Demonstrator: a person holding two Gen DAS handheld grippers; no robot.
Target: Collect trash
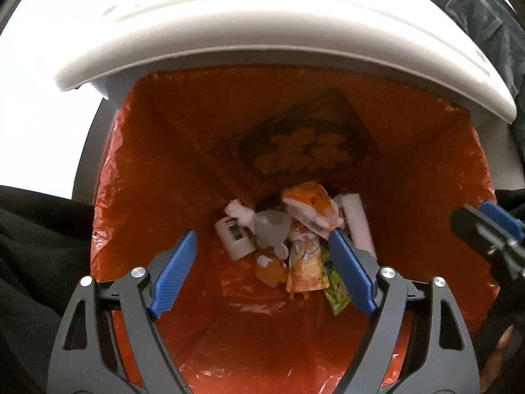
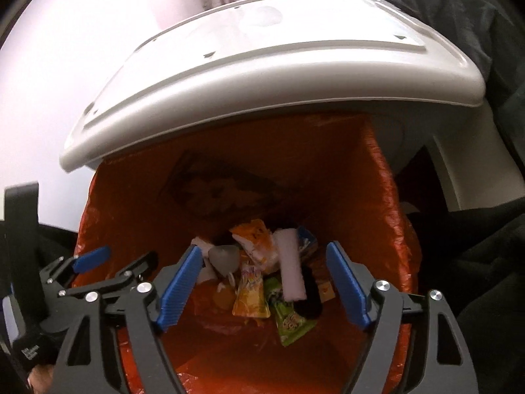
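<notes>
A white bin with its lid (image 1: 262, 42) raised holds an orange liner bag (image 1: 183, 151). At its bottom lies trash: a yellow snack packet (image 1: 305, 262), a green packet (image 1: 334, 289), a grey cup (image 1: 272, 226), a white roll (image 1: 357, 223) and crumpled paper. My left gripper (image 1: 262, 266) is open and empty above the bin mouth. My right gripper (image 2: 265, 279) is open and empty beside it, over the same trash (image 2: 252, 295). The lid (image 2: 262, 75) and liner (image 2: 387, 197) also show in the right wrist view. The left gripper's fingers (image 2: 92, 256) appear at the left there.
Dark clothing (image 1: 36, 246) lies to the left of the bin and dark fabric (image 2: 485, 262) to its right. A pale wall (image 2: 65, 49) and curtain stand behind the bin. The right gripper's fingertips (image 1: 498, 216) show at the right edge of the left wrist view.
</notes>
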